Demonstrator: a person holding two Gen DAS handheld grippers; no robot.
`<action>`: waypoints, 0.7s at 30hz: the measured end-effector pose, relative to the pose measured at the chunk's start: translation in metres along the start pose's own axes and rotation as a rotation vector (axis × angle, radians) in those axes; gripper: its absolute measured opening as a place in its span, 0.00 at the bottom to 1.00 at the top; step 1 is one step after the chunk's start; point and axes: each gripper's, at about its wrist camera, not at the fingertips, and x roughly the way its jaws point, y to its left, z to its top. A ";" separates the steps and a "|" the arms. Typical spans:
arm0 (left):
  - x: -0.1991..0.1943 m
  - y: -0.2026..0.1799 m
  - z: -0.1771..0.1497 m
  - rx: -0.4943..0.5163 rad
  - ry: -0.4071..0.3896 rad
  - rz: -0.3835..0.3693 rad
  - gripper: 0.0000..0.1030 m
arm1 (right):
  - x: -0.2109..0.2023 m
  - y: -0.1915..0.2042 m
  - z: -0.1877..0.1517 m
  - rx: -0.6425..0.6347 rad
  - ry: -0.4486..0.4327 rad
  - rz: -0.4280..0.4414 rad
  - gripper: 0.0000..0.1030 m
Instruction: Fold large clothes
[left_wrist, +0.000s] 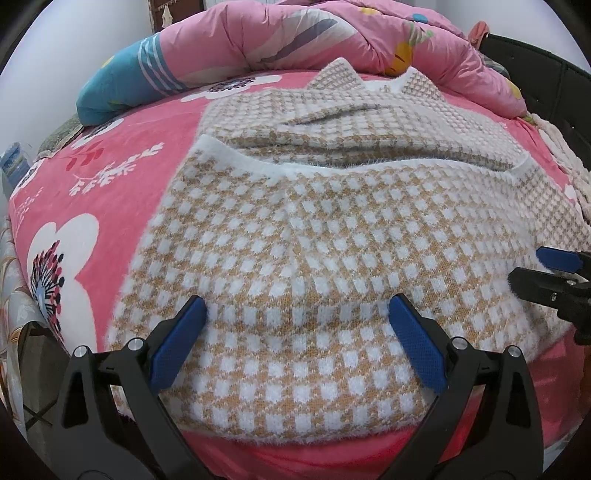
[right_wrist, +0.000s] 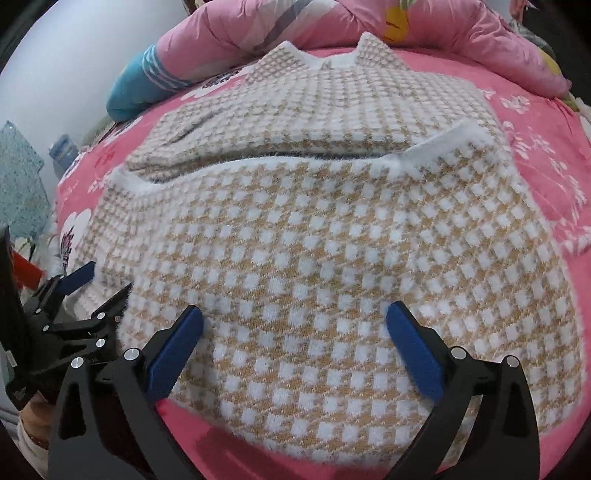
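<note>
A tan-and-white checked knit sweater lies on the pink bed, its near part folded back over itself, with a white-trimmed edge across the middle. It also fills the right wrist view. My left gripper is open just above the near folded edge, holding nothing. My right gripper is open over the same near edge, empty. The right gripper shows at the right of the left wrist view. The left gripper shows at the left of the right wrist view.
A pink floral bedsheet covers the bed. A rolled pink quilt with a blue end lies along the far side. A dark headboard stands at the far right. The bed's near edge runs under the grippers.
</note>
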 end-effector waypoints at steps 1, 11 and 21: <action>0.000 0.000 0.000 0.000 -0.001 -0.001 0.94 | 0.000 0.000 0.000 -0.003 -0.003 -0.003 0.94; 0.000 0.000 0.000 -0.005 0.005 0.001 0.94 | 0.001 -0.007 0.003 0.008 0.027 0.004 0.94; 0.000 0.001 0.002 -0.011 0.020 0.006 0.94 | -0.002 -0.006 -0.005 0.011 0.019 0.006 0.94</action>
